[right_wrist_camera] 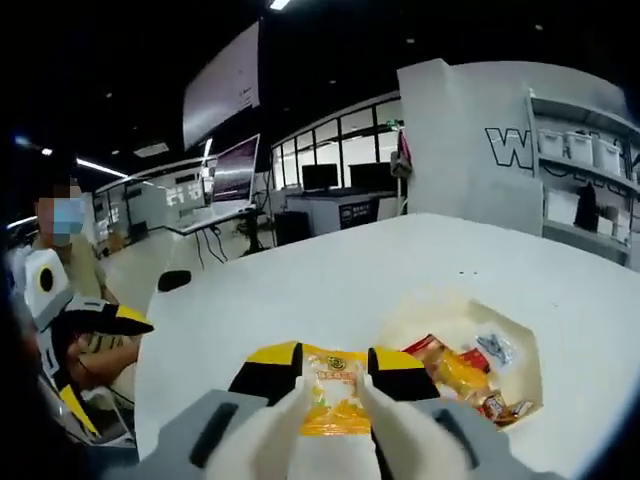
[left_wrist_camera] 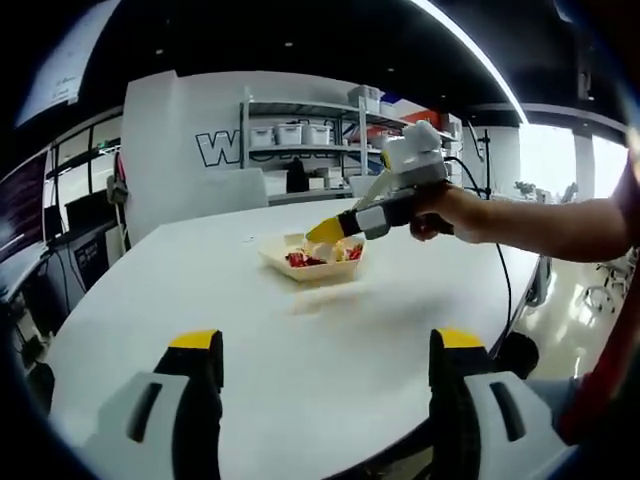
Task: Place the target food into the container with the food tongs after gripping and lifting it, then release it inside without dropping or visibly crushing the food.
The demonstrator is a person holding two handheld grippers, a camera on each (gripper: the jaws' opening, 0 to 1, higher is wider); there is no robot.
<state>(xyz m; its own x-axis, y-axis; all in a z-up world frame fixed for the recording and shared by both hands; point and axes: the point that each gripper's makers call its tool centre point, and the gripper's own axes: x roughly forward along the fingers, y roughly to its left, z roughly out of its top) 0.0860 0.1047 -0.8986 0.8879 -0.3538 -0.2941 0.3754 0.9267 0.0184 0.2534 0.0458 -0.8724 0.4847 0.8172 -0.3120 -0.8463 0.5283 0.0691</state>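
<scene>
A shallow white container (left_wrist_camera: 276, 257) holding several snack packets sits mid-table. My right gripper (left_wrist_camera: 332, 232), held by a hand, hovers just over the container's right side. In the right gripper view, my right gripper (right_wrist_camera: 335, 368) carries white tong fingers (right_wrist_camera: 285, 425) and is shut on a yellow-orange snack packet (right_wrist_camera: 335, 400) lifted off the table. The container (right_wrist_camera: 440, 312) lies just right of the packet, with red and orange packets (right_wrist_camera: 462, 375) inside. My left gripper (left_wrist_camera: 327, 345) stands open over the near table, nothing between its jaws; the left gripper (right_wrist_camera: 98, 322) also appears at the far left.
The white table (left_wrist_camera: 200, 290) is broad, with its curved edge near my left gripper. Shelves with white bins (left_wrist_camera: 290, 133) stand behind a white wall. A cable (left_wrist_camera: 503, 280) trails from the right gripper. A seated person (right_wrist_camera: 70, 250) and desks with monitors (right_wrist_camera: 235, 170) lie beyond the table.
</scene>
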